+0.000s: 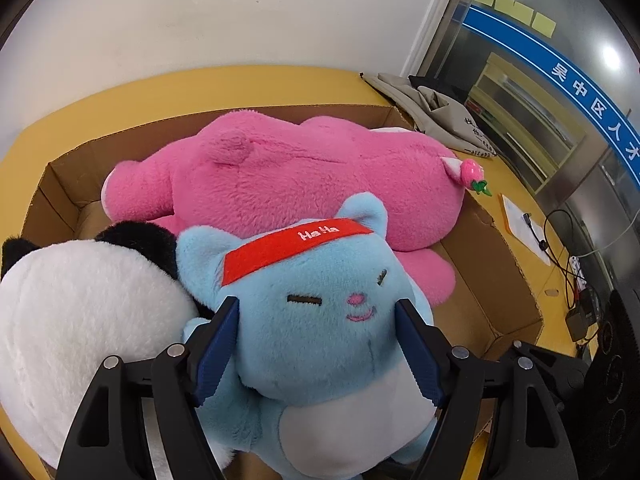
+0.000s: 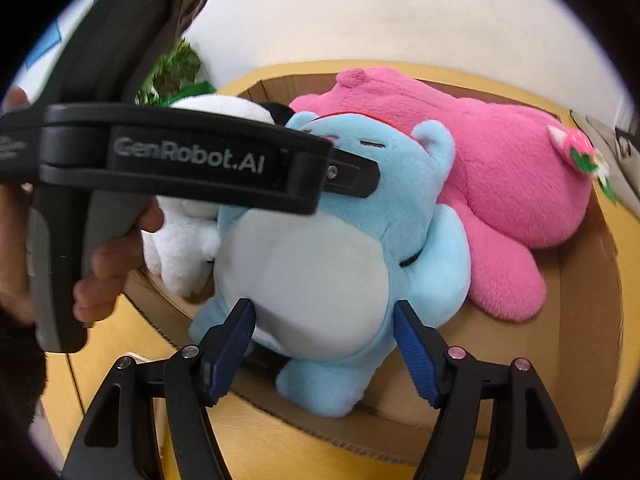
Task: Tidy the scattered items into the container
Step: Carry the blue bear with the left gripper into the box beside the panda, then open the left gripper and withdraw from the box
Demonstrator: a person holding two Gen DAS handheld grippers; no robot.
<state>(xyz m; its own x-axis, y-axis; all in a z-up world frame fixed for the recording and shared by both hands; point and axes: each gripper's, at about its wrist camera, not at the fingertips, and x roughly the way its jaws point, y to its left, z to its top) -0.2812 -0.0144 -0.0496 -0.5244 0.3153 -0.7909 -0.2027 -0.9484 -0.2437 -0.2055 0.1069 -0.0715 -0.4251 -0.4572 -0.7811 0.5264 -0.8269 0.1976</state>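
The blue plush cat (image 1: 320, 312) stands upright at the near edge of the cardboard box (image 1: 492, 280), its head pinched between the left gripper (image 1: 316, 344)'s blue pads. The right gripper (image 2: 324, 344) straddles its belly, spread, seemingly not squeezing. Behind the cat lies the pink plush (image 1: 288, 176); beside it, the panda (image 1: 80, 320). All three look boxed, so tidying seems nearly done. Only the left view shows the grey bag (image 1: 436, 116) and cables beyond the box; only the right shows the hand (image 2: 104, 264) holding the tool.
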